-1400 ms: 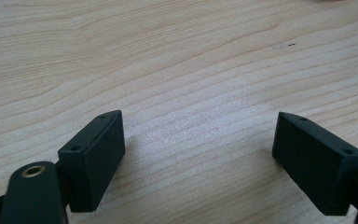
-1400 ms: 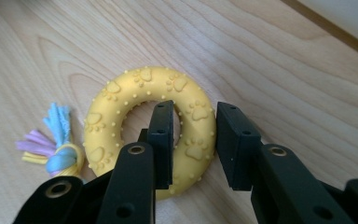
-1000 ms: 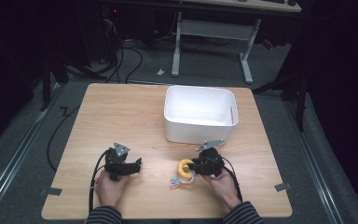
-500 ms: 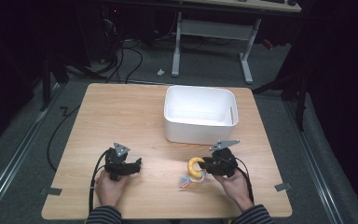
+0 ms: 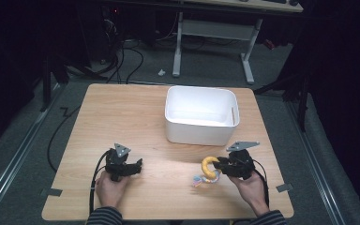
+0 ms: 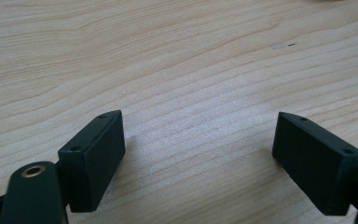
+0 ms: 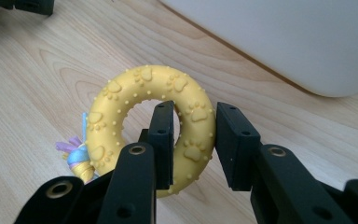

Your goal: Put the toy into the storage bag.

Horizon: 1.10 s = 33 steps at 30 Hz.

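Observation:
A yellow rubber ring toy (image 7: 121, 121) with paw prints and a pastel rope tail (image 7: 77, 156) is clamped in my right gripper (image 7: 193, 140); one jaw passes through the ring's hole and the other presses its outer side. In the high view the ring toy (image 5: 208, 166) hangs just above the table, left of the right gripper (image 5: 221, 165), with the rope tail (image 5: 198, 180) trailing down to the wood. My left gripper (image 5: 138, 165) rests at the front left of the table, jaws wide apart. In the left gripper view its fingertips (image 6: 98, 154) frame bare wood.
A white rectangular bin (image 5: 200, 115) stands at the table's middle back, just beyond the ring; its wall (image 7: 284, 42) looms close in the right gripper view. The wooden table (image 5: 122, 122) has bare room at left. Table edges lie close behind both hands.
The right gripper has carried the ring toy to the right and slightly up, away from the table's middle. The left gripper has stayed put.

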{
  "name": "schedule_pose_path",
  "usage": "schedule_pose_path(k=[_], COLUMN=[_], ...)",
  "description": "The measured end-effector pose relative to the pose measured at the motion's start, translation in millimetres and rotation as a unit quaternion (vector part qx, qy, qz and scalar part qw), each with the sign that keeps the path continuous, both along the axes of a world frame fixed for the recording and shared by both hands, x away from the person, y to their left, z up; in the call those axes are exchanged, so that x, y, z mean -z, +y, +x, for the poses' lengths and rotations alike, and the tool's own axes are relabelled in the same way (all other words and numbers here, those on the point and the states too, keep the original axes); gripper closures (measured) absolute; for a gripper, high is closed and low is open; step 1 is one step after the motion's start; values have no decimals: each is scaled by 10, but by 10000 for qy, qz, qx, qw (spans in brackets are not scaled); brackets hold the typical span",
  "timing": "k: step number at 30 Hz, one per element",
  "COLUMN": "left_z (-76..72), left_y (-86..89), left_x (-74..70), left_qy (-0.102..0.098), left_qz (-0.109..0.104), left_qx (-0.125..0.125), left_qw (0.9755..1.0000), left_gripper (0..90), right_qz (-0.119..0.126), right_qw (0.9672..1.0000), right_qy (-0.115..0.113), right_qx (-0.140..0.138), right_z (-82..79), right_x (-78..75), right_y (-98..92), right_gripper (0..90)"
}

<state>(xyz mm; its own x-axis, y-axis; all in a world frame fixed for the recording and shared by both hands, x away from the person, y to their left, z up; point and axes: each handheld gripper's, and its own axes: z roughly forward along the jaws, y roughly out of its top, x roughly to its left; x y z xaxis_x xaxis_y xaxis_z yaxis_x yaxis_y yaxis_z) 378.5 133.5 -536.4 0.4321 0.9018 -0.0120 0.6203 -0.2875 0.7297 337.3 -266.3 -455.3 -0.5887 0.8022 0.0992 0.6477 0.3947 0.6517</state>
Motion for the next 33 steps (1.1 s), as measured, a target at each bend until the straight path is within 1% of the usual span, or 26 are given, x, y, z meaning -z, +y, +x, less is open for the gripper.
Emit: schedule_pose_path(k=[1,4,8,13,15,16,20,22,26,27,33], left_z=[0,0,0,0,0,0,0,0,0,0,0], left_y=[0,0,0,0,0,0,0,0,-2,-2,-1], left_x=[0,0,0,0,0,0,0,0,0,0,0], left_qy=[1,1,0,0,1,1,1,1,1,1,2], left_qz=[1,1,1,1,1,1,1,0,2,2,2], left_qx=[1,1,0,0,0,1,1,0,-4,-4,-2], left_qw=[10000,10000,10000,10000,10000,10000,10000,10000,10000,10000,10000], left_gripper=[172,172,172,172,172,172,172,172,172,172,172], right_qz=[27,8,-64,-52,-65,-69,-72,-106,-69,-69,-122], right_qw=[10000,10000,9999,9998,9997,9997,9997,9996,9995,9995,9993], right_qy=[-9,-65,-102,-154,-186,-221,-218,-252,-282,-282,-337], right_qx=[39,58,99,131,147,128,129,112,131,131,57], right_z=[-20,-56,-88,-120,-148,-150,-153,-149,-150,-150,-124], right_x=[-28,-87,-157,-222,-289,-309,-370,-410,-513,-513,-636], right_y=[-26,-78,-170,-220,-243,-252,-277,-293,-328,-328,-325], right_gripper=[690,691,690,690,691,691,691,691,691,691,691])
